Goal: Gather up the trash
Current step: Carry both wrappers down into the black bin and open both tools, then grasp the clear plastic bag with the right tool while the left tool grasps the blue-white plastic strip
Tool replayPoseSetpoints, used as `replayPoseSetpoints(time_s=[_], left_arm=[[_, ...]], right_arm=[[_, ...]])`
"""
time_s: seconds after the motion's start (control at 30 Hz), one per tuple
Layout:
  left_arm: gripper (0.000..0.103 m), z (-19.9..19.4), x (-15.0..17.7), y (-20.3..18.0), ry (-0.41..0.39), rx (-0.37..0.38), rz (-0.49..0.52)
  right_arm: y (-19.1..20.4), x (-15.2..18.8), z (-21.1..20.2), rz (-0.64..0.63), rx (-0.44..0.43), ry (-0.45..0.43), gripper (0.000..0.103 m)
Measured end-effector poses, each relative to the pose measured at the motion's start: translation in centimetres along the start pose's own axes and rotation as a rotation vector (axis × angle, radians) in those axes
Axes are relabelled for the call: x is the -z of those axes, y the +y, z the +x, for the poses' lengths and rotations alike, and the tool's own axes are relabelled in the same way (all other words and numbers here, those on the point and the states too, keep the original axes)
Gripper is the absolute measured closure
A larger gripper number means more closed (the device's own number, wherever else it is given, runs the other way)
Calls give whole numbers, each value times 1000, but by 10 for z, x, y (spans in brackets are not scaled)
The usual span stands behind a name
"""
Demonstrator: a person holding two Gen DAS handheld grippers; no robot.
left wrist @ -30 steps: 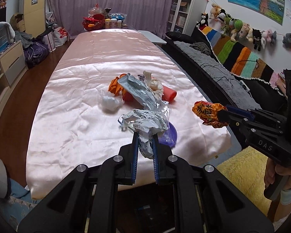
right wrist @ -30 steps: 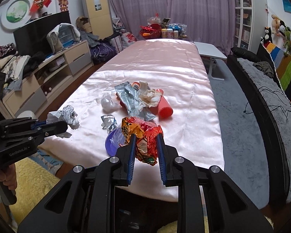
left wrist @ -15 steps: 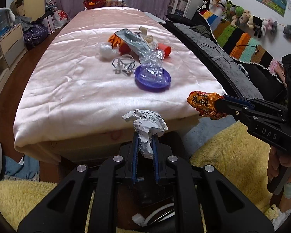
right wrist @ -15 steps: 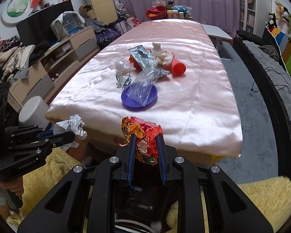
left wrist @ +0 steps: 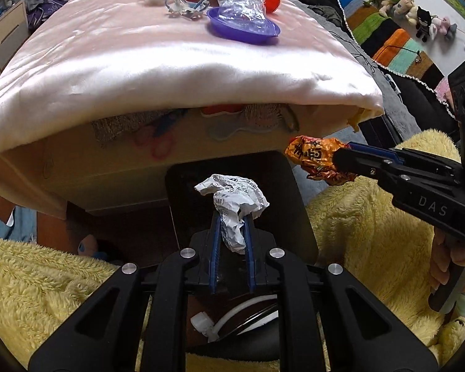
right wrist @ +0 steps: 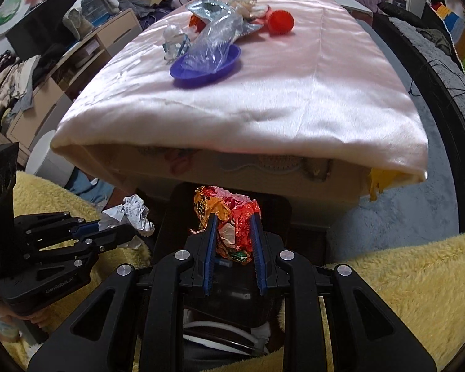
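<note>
Crumpled white paper (left wrist: pixel 232 207) is clamped upright in the narrowly parted left gripper (left wrist: pixel 232 217); orange wrapper (right wrist: pixel 229 220) is pinched by the right gripper (right wrist: pixel 232 220).

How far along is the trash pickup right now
Done: nothing visibly dropped yet. In hand: the left claw grips a crumpled white paper wrapper, the right claw a crinkled orange-red foil wrapper, both above the black bin. Left: the clear plastic bag on the purple plate and other litter behind it.
</note>
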State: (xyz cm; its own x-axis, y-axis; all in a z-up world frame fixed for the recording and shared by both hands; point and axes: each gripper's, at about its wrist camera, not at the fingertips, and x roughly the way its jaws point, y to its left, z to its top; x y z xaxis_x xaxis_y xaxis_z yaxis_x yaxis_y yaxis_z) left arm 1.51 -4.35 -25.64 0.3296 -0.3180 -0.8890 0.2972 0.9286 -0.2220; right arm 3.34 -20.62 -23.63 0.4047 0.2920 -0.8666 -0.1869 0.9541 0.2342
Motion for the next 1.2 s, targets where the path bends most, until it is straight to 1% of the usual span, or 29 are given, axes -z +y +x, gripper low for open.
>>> replayPoseSetpoints(time_s=[0.1, 0.27, 0.3, 0.47, 0.53, 0.6, 0.67, 0.73, 0.8, 0.87, 0.9, 0.93, 0.97, 1.0, 1.03, 1.07, 1.1, 1.17, 1.2], left_arm=[[90, 3, 1, -2, 8, -2, 15], [88, 7, 2, -2, 24, 0, 17], [87, 8, 2, -2, 25, 1, 16], [86, 8, 3, -4, 25, 4, 18], [84, 9, 2, -3, 27, 3, 15], [80, 9, 2, -2, 30, 2, 11], [72, 10, 2, -1, 32, 0, 9], [69, 9, 2, -1, 33, 0, 9], [66, 8, 2, 0, 29, -2, 8], [61, 6, 1, 1, 24, -10, 9], [59, 4, 1, 1, 19, -15, 9], [54, 2, -1, 2, 13, -23, 10], [47, -2, -2, 3, 4, -31, 12], [42, -5, -4, 4, -5, -40, 15], [33, -9, -6, 5, -13, -50, 19], [29, -13, -9, 5, -20, -61, 25], [28, -17, -12, 6, -28, -73, 32], [21, -26, -20, 9, -49, -89, 38], [20, -31, -25, 10, -65, -93, 40]], right_arm=[[-2, 7, 8, 19, -16, 27, 80], [-2, 6, 9, 23, -18, 32, 80], [-2, 6, 8, 26, -21, 31, 78], [-8, 4, 10, 64, -42, 35, 75], [-9, 3, 9, 68, -41, 35, 73], [-9, 2, 9, 68, -43, 36, 71], [-8, 1, 8, 68, -45, 36, 70], [-8, 0, 8, 68, -44, 34, 67], [-8, -1, 7, 66, -43, 29, 57], [-8, -4, 4, 67, -39, 21, 54], [-9, -5, 2, 68, -35, 15, 50], [-10, -8, 0, 69, -31, 8, 47], [-11, -11, -4, 70, -24, -3, 39], [-13, -14, -9, 72, -17, -20, 30], [-14, -18, -14, 76, -10, -39, 26], [-15, -22, -19, 80, -3, -56, 21], [-17, -27, -24, 84, -3, -73, 18], [-18, -36, -32, 85, -10, -100, 18], [-18, -42, -36, 81, -11, -114, 18]])
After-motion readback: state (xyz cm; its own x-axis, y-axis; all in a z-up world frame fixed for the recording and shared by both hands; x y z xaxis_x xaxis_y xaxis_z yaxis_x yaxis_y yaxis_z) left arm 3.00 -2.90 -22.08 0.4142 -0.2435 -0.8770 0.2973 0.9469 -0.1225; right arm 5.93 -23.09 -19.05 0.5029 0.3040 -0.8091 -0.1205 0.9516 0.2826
